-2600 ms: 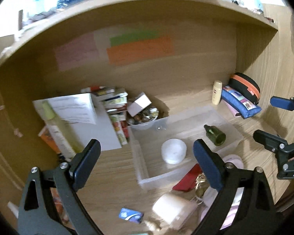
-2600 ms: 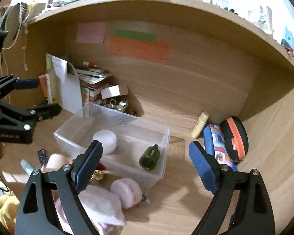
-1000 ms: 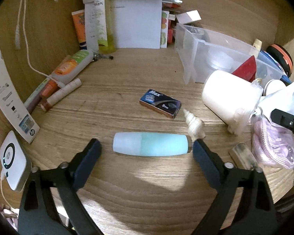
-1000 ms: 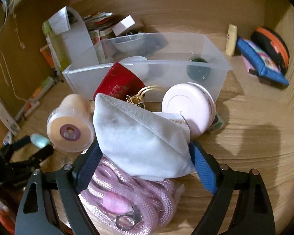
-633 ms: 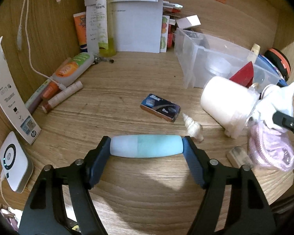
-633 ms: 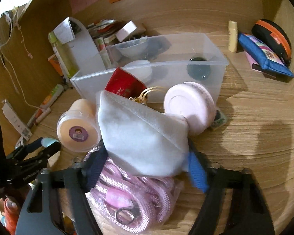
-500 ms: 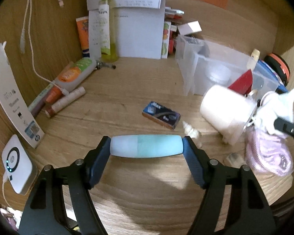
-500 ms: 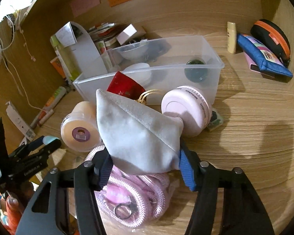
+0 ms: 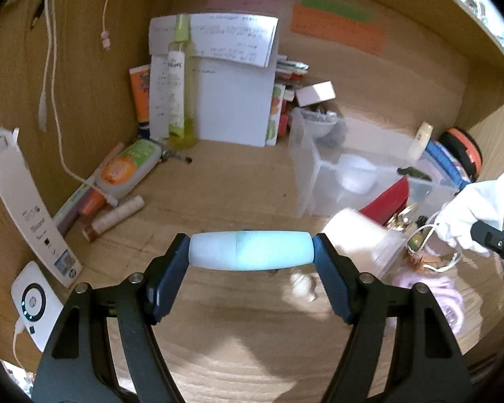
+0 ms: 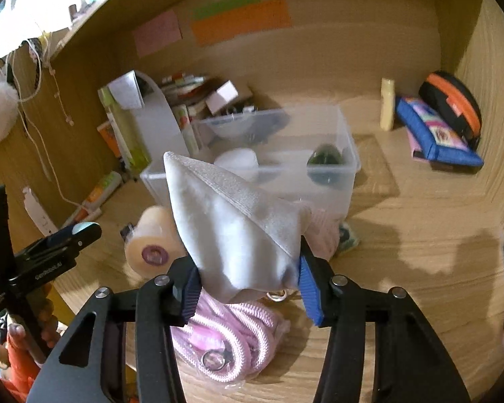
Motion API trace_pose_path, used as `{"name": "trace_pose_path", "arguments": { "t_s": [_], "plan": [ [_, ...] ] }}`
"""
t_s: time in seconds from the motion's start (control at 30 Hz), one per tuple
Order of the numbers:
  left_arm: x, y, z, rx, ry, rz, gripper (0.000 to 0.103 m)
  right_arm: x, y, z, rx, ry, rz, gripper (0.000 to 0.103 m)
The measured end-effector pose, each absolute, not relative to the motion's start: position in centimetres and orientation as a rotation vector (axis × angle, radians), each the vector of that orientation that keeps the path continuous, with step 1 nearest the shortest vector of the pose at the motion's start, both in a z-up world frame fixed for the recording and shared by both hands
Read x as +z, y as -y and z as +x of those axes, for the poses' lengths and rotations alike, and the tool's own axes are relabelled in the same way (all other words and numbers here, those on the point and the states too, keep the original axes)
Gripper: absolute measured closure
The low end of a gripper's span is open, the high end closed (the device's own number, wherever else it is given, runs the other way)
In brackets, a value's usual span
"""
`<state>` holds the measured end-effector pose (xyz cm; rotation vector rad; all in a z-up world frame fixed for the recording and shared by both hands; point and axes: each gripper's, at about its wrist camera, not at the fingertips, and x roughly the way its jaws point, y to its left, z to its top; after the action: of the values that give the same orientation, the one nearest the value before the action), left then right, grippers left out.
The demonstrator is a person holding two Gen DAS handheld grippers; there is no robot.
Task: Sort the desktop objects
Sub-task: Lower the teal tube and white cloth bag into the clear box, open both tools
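Tube (image 9: 250,251) of pale blue plastic is pinched end to end in the left gripper (image 9: 250,268), clear above the desk (image 9: 238,181). A grey pouch (image 10: 238,231) is clamped by the right gripper (image 10: 248,285). Both are best carried level over the clear bin (image 10: 347,154) and released low, one at a time.

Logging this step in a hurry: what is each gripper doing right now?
Left gripper: closed on the pale blue tube, gripped by its ends.
Right gripper: closed on the white pouch.
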<state>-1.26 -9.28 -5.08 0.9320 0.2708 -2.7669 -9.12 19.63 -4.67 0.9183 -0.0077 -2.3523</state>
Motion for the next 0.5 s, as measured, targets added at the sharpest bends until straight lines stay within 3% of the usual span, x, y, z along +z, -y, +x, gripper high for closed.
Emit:
{"name": "trace_pose_path", "arguments": {
  "t_s": [0.5],
  "plan": [
    [-1.1,8.7,-3.8,-2.862,-0.312,0.840,0.030,-0.1,-20.1,-10.4,-2.409,0.005,0.775,0.057]
  ]
}}
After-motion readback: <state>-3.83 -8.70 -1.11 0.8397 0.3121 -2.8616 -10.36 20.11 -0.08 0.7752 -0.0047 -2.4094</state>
